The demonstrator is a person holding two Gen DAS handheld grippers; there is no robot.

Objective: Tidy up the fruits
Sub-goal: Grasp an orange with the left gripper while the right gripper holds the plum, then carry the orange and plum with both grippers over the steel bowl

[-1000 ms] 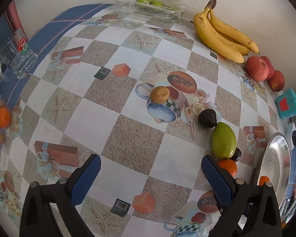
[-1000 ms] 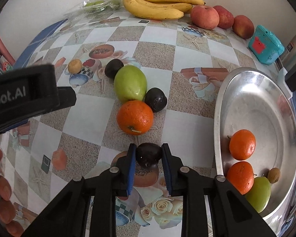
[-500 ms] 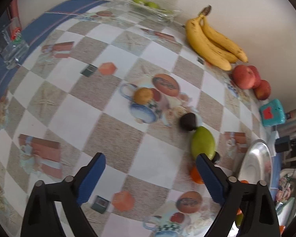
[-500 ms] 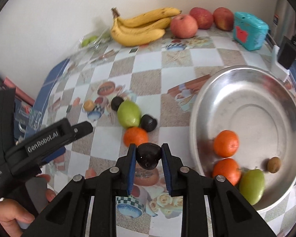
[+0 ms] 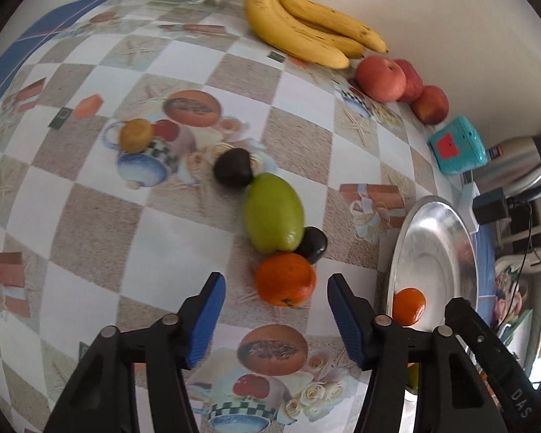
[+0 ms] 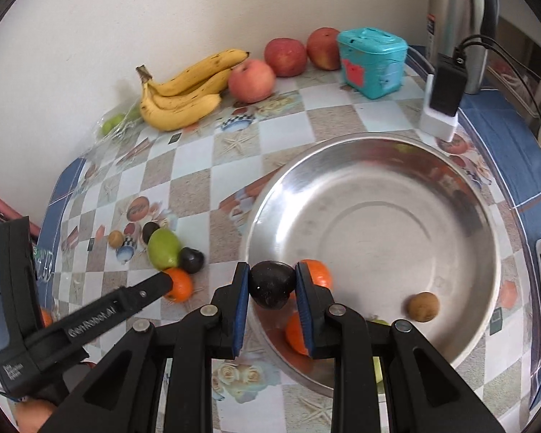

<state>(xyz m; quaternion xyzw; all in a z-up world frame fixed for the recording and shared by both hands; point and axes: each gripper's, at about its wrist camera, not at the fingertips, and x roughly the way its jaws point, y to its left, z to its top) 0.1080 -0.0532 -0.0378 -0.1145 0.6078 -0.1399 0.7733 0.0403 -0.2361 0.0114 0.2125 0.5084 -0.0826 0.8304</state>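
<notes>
**Q:** What are you holding, and where is it?

**A:** My right gripper is clamped on a dark plum, held in the air just over the near rim of the metal bowl. Below it in the bowl lie two oranges, partly hidden by my gripper, and a small brown fruit.

**Q:** And your other side?

**A:** My left gripper has its jaws wide apart and holds nothing. It points at an orange on the desk, which touches a green mango and a second dark plum. Bananas and apples sit well apart by the wall.

**Q:** What could go wrong?

**A:** I judge that letting go this close to the rim could send the plum bouncing off an orange or rolling out. On the left, closing on the orange may nudge the mango and plum, which roll easily.
</notes>
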